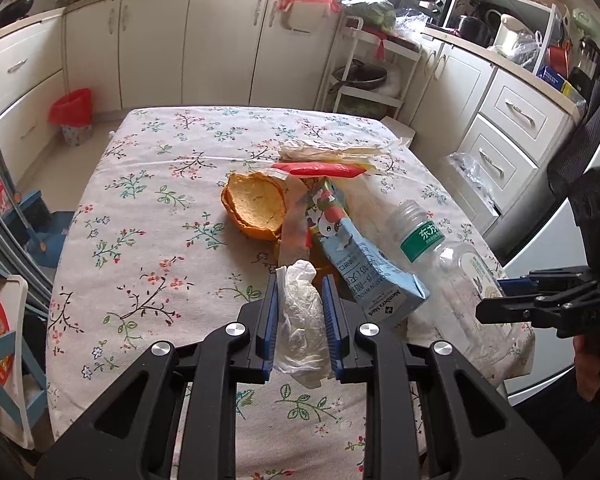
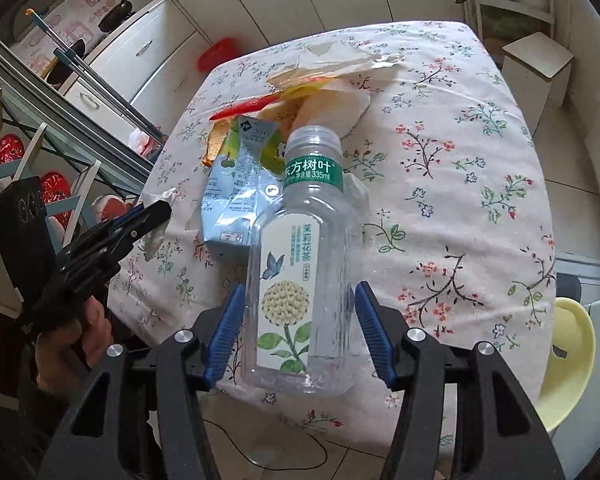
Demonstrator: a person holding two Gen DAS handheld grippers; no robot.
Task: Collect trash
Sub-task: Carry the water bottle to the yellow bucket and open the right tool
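Observation:
My left gripper [image 1: 300,280] is shut on a crumpled white plastic wrap [image 1: 302,320] just above the flowered tablecloth [image 1: 148,208]. My right gripper [image 2: 300,292] is open, its fingers on either side of a clear empty bottle [image 2: 300,280] with a green neck label, not pressing it. The bottle also shows in the left wrist view [image 1: 452,264]. A crushed blue milk carton [image 1: 360,256] lies beside the bottle. Orange peel [image 1: 254,208], a red wrapper [image 1: 320,169] and a clear bag [image 1: 332,149] lie further back.
A red-lined trash bin [image 1: 73,116] stands on the floor at the far left of the table. White cabinets [image 1: 220,40] line the walls. A white stool [image 2: 538,68] and a yellow chair [image 2: 568,360] stand to the right of the table.

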